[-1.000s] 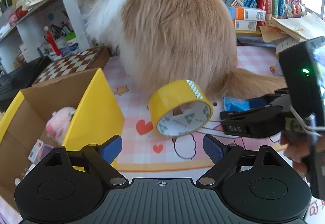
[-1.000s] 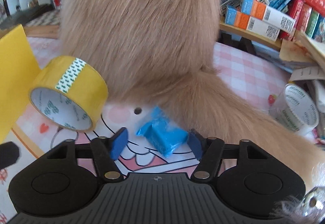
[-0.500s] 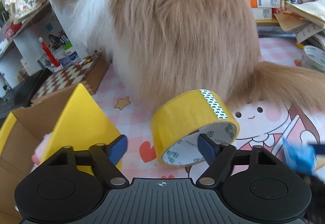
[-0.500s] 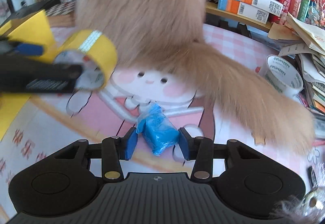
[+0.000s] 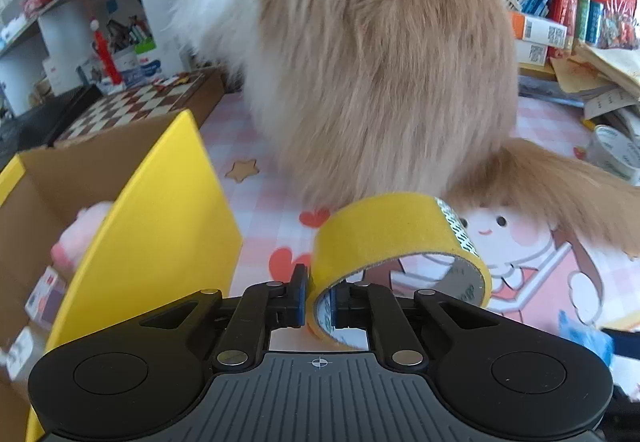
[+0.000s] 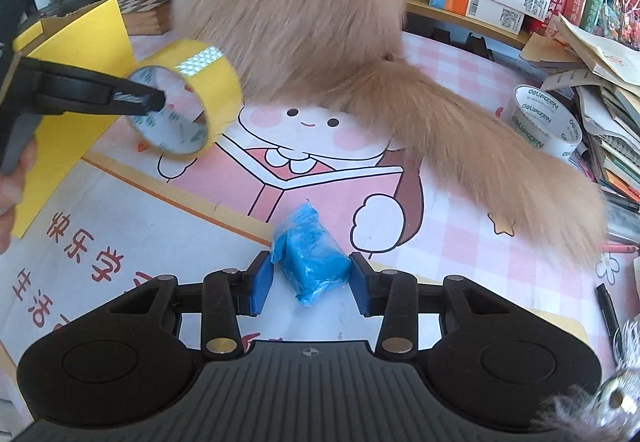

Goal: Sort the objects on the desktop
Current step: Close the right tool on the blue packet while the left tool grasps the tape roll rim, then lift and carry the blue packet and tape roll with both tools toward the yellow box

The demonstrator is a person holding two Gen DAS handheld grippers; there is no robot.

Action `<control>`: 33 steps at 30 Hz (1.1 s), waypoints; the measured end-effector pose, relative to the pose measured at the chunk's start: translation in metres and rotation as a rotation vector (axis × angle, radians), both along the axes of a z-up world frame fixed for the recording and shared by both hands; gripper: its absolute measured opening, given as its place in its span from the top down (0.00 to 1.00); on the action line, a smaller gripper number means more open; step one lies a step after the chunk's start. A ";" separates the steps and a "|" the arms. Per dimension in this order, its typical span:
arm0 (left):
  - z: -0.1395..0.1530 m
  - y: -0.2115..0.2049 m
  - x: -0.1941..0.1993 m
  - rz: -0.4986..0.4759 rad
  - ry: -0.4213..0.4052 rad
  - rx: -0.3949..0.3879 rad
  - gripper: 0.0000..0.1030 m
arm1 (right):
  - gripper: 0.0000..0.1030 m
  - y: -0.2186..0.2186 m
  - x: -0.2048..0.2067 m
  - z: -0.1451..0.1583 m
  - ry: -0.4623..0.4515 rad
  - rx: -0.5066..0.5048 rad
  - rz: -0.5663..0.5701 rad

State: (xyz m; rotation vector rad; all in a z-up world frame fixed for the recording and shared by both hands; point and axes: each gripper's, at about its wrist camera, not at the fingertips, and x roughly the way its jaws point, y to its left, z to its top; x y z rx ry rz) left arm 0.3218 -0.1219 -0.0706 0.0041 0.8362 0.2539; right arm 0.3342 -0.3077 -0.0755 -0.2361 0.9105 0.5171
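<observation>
On checked mat (image 6: 460, 57), glossy yellow tape ring (image 5: 392, 238), crinkly blue packet (image 6: 312, 258), fluffy cat (image 5: 380, 61)

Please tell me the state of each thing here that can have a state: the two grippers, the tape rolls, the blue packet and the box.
left gripper: shut on the yellow tape roll's wall.
yellow tape roll: gripped, tilted.
right gripper: jaws closing around the blue packet, pads not yet pressing.
blue packet: lying on the mat.
cardboard box: open, items inside.
white tape roll: resting untouched beside the books.
</observation>
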 end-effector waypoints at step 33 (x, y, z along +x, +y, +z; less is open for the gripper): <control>0.051 0.011 -0.159 -0.118 -0.063 -0.206 0.91 | 0.64 0.009 -0.103 0.047 -0.043 0.055 -0.053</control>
